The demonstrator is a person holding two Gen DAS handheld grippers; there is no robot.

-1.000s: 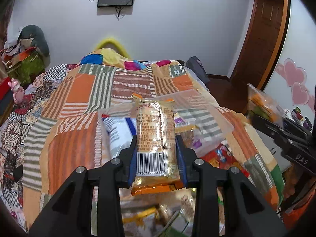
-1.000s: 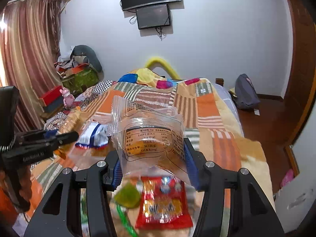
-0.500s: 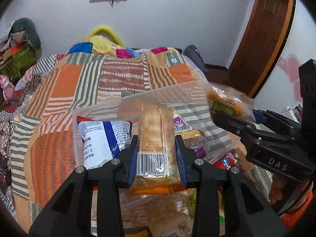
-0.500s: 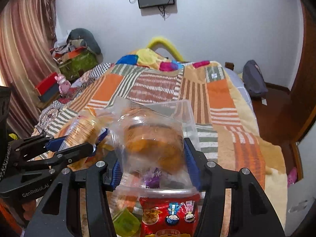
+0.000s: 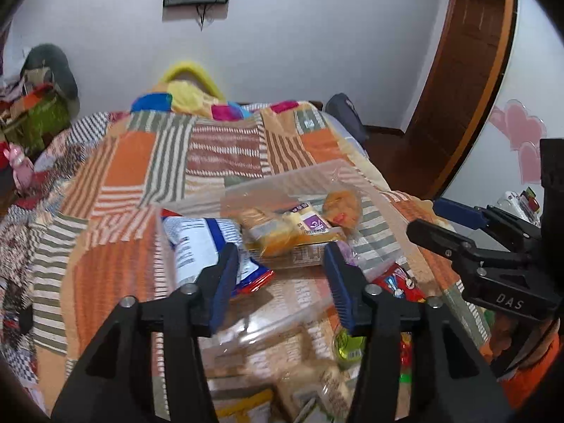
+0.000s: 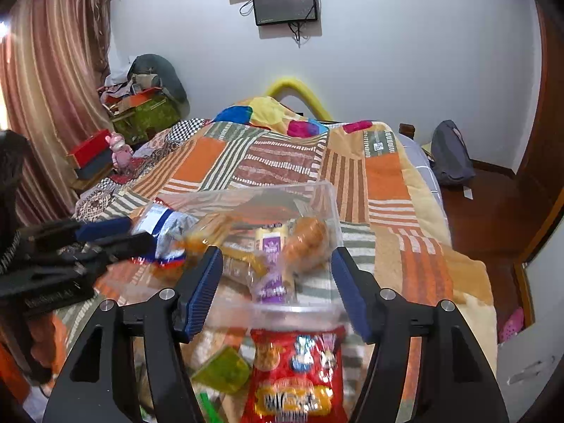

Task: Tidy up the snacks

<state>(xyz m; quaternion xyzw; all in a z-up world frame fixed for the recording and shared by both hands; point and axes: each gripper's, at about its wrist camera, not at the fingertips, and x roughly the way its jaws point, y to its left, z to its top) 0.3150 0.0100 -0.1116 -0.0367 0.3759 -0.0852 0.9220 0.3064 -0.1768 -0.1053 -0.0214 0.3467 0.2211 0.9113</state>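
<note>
Nearest, in the left wrist view: left gripper [image 5: 280,275] with jaws just spread apart, nothing between the pads; a second ago pinching an orange barcoded packet [image 5: 282,234], now lying in the clear bin [image 5: 317,176] on the patchwork bedspread [image 5: 141,162]. Likewise right gripper [image 6: 276,287], jaws just widened and empty; round cake in clear wrap [image 6: 306,239] dropped into the same bin. Only in the right wrist view: one red snack bag [image 6: 299,370] and one green packet [image 6: 222,370] near the bin, curtain [image 6: 46,88] far left. Only in the left: pink heart stickers [image 5: 521,141] far right. Inside the bin: one blue-and-white bag [image 5: 204,246], one purple-labelled packet [image 5: 312,222].
</note>
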